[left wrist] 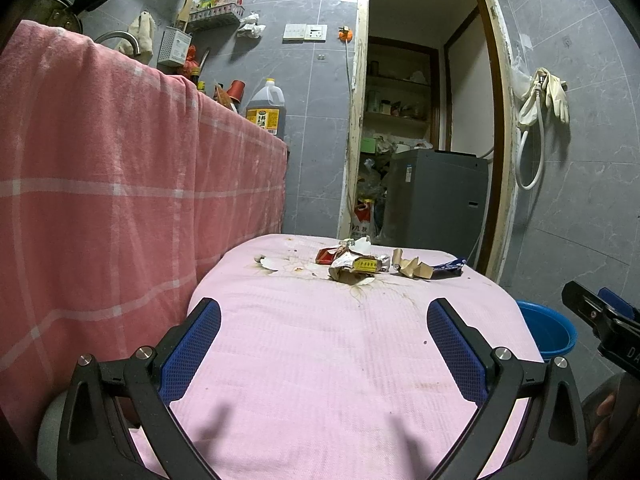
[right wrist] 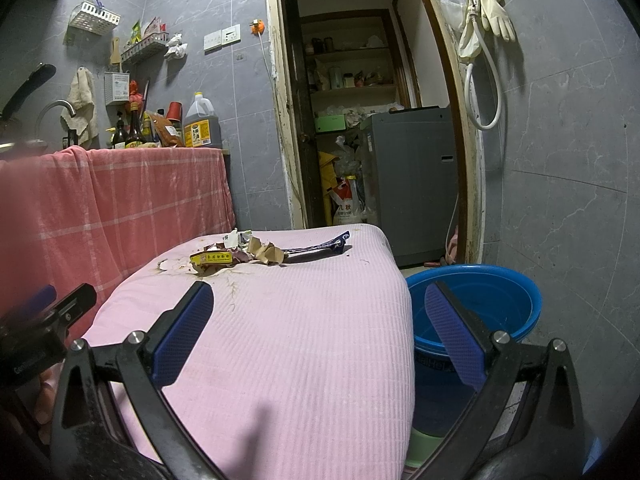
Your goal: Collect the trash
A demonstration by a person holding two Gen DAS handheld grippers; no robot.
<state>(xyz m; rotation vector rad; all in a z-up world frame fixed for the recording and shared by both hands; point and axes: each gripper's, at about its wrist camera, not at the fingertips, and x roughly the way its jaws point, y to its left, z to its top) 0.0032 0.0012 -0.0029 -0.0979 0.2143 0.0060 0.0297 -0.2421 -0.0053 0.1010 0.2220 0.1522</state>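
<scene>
Two handheld grippers hover, fingers spread wide and holding nothing, over a low bench draped in a pale pink ribbed cloth (left wrist: 320,360). The left gripper (left wrist: 324,344) frames the bench's middle between its blue-padded fingers (left wrist: 192,352); the right gripper (right wrist: 320,332) hangs over the bench's right edge, one finger above the cloth, the other above a round blue plastic basin (right wrist: 500,292) standing on the floor just beside the bench at 3 o'clock.

The trash lies in one loose cluster at the far end of the bench, toward 12 o'clock — well apart from both grippers. Four or five pieces can be counted: a crushed yellow-and-red printed carton (left wrist: 366,265), a small red packet (left wrist: 326,255) behind it, a crumpled tan paper scrap (left wrist: 412,268), a flattened dark blue foil wrapper (right wrist: 320,246) at the cluster's right end, and torn white paper (left wrist: 272,263) at its left. Brown stains mark the cloth around the pile.

At 9 o'clock a pink checked cloth (left wrist: 120,184) hangs down the front of a taller counter, with one large amber oil jug (left wrist: 266,110) and several smaller bottles on top. Beyond the bench, an open doorway shows a grey washing machine (left wrist: 436,196); a pair of pale rubber gloves (left wrist: 552,92) hangs on the grey tiled wall at 2 o'clock.
</scene>
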